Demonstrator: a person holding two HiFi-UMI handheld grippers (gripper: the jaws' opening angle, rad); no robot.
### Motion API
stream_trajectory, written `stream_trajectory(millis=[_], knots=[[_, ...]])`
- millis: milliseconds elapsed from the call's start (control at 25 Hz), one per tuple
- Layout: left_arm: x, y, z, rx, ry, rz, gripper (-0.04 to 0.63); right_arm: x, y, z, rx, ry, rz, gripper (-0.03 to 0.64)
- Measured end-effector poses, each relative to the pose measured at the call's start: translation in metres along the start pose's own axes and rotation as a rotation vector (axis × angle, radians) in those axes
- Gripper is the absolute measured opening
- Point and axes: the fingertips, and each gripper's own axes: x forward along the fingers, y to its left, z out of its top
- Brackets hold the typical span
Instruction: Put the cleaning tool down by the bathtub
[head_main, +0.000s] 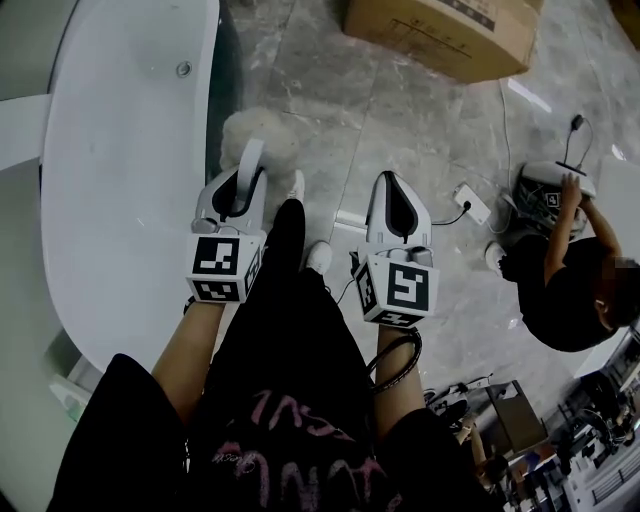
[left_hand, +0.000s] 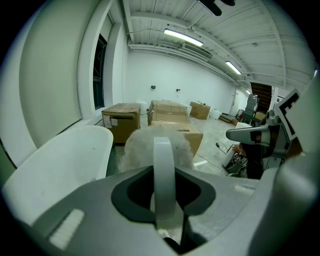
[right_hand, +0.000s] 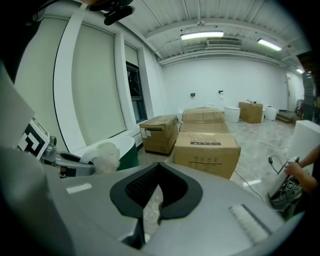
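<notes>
The cleaning tool is a fluffy white duster head (head_main: 262, 138) on a white handle (head_main: 248, 165). My left gripper (head_main: 240, 185) is shut on that handle, holding it just off the right rim of the white bathtub (head_main: 130, 150), above the floor. In the left gripper view the handle (left_hand: 164, 175) runs straight out between the jaws to the fluffy head (left_hand: 142, 145), with the bathtub (left_hand: 65, 160) at the left. My right gripper (head_main: 392, 190) hangs beside it over the floor, shut and empty. The right gripper view shows its jaws (right_hand: 150, 200) closed on nothing, and the duster head (right_hand: 102, 155) at the left.
Cardboard boxes (head_main: 440, 35) stand on the marble floor ahead, and appear again as boxes (right_hand: 206, 147). A person (head_main: 560, 290) crouches at the right by a white device (head_main: 555, 175). A power strip (head_main: 472, 203) and cables lie there. My own legs and shoes (head_main: 318, 257) are below.
</notes>
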Motion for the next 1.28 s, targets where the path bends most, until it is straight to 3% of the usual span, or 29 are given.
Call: stream_trajectory(millis=[520, 1280], knots=[[0.062, 0.018, -0.056, -0.060, 0.061, 0.042, 0.077, 0.050, -0.014, -0.054, 0.033, 0.034, -0.007, 0.008], [0.156, 0.038, -0.146, -0.068, 0.075, 0.093, 0.077, 0.125, -0.029, -0.166, 0.056, 0.086, 0.021, 0.009]])
